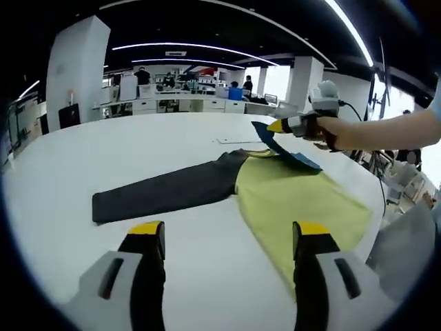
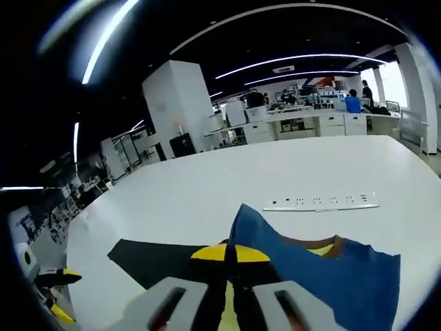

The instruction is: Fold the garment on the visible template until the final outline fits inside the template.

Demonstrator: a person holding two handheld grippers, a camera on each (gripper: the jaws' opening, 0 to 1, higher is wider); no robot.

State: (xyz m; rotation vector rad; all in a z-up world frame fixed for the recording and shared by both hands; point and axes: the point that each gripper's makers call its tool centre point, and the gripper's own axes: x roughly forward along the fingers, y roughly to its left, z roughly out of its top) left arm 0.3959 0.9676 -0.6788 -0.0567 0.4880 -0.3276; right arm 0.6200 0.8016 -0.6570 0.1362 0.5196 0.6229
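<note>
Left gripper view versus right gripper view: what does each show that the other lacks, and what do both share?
Left gripper view alone: the garment's yellow-green body spread flat, and the right gripper lifting the blue sleeve from the side, a hand behind it. Right gripper view alone: a white perforated strip on the table, and that gripper's fingers closed on the sleeve edge. Both: the white table, the dark sleeve, the office behind.

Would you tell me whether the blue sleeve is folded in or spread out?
Partly folded: the right gripper lifts the blue sleeve over the yellow body.
</note>
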